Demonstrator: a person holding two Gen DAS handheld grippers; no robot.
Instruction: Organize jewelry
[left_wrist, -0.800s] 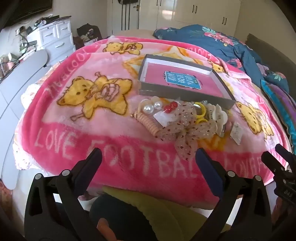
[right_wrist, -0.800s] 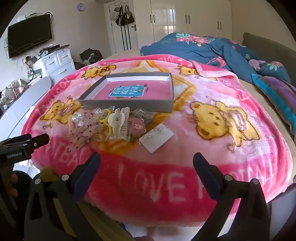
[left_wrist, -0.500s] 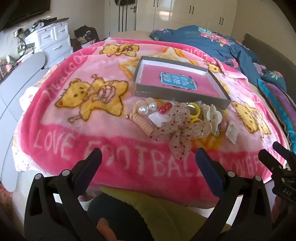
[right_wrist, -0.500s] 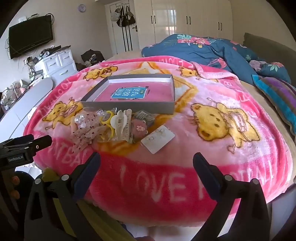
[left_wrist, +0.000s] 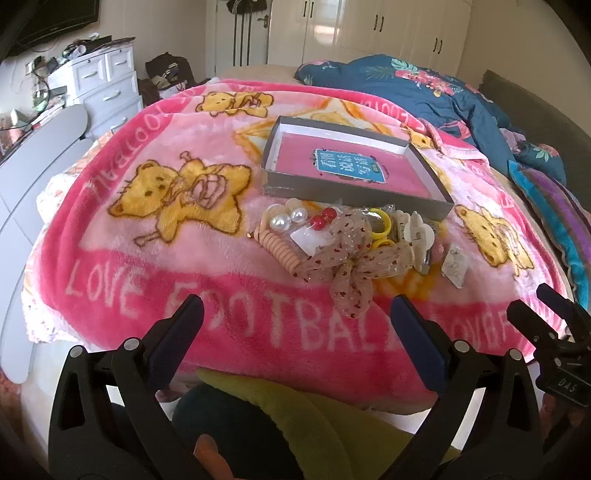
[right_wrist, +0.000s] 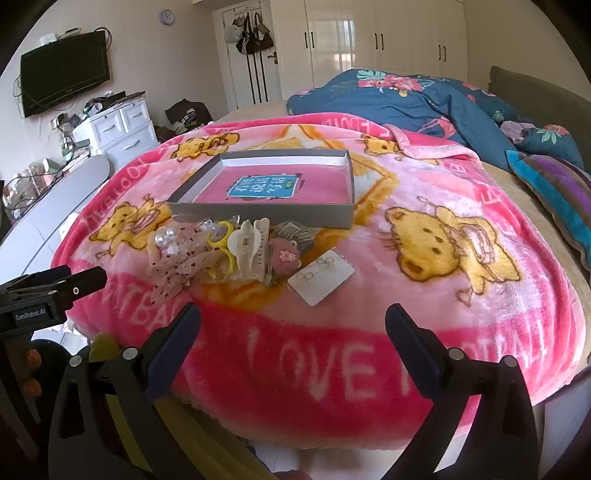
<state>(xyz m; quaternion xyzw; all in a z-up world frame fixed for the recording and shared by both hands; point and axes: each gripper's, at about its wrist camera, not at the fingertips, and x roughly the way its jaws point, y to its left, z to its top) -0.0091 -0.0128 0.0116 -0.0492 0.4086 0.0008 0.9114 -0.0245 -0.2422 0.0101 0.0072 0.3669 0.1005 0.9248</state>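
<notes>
blanket (left_wrist: 207, 254): pink, yellow bears, white lettering | box (left_wrist: 354, 192): grey, pink-teal inside | bow (left_wrist: 351, 258): beige, red hearts | duvet (right_wrist: 399, 99): navy floral

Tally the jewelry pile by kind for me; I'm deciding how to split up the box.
Large pearl beads: 2
Red beads: 2
Spotted bows: 1
Cream claw clips: 1
Coil hair ties: 1
Earring cards: 1
Pink flower clips: 1
Yellow rings: count unclear, overlapping
Total clearly countable: 9
</notes>
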